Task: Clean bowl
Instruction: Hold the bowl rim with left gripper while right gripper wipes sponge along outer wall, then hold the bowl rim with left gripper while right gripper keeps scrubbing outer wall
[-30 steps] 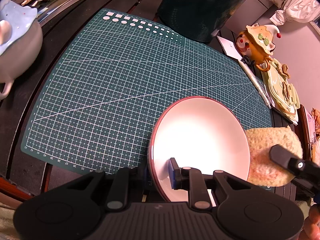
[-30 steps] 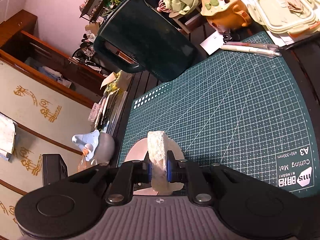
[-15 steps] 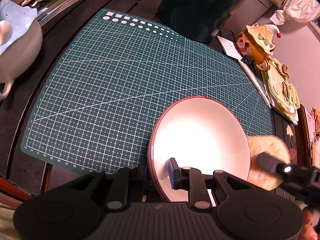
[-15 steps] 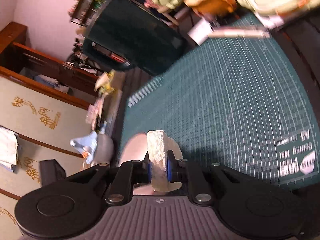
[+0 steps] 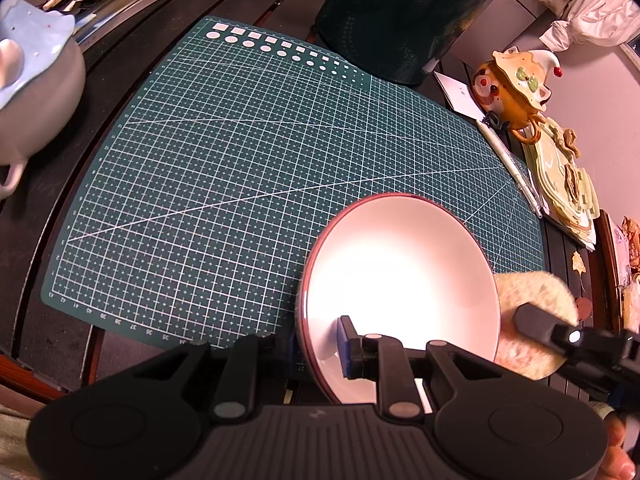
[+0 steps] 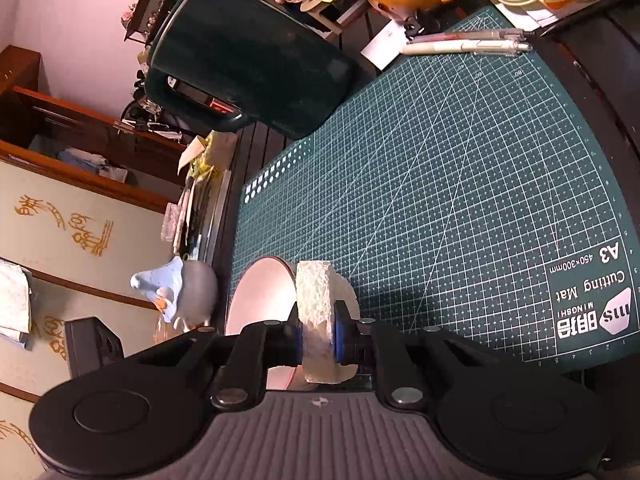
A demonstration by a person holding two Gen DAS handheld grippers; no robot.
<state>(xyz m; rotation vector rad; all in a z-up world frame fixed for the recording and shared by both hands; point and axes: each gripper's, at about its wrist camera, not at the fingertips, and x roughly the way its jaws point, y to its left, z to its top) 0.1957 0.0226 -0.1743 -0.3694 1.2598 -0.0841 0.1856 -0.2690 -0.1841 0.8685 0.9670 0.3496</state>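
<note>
- One bowl (image 5: 400, 280) is held tilted over the cutting mat (image 5: 240, 160), its rim pinched by the left gripper (image 5: 320, 346)
- One sponge (image 6: 320, 312) is clamped in the right gripper (image 6: 318, 340), beside the bowl's rim
- Two pens (image 6: 464, 42) are seen at the mat's edge

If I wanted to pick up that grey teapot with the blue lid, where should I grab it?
Probably by its curved handle, coming from the near side, where it sticks out clear of the round body. The teapot is smooth and bulging, so narrow jaws would likely slip off it, and the blue lid looks loose and uneven, so don't lift by that.
</note>
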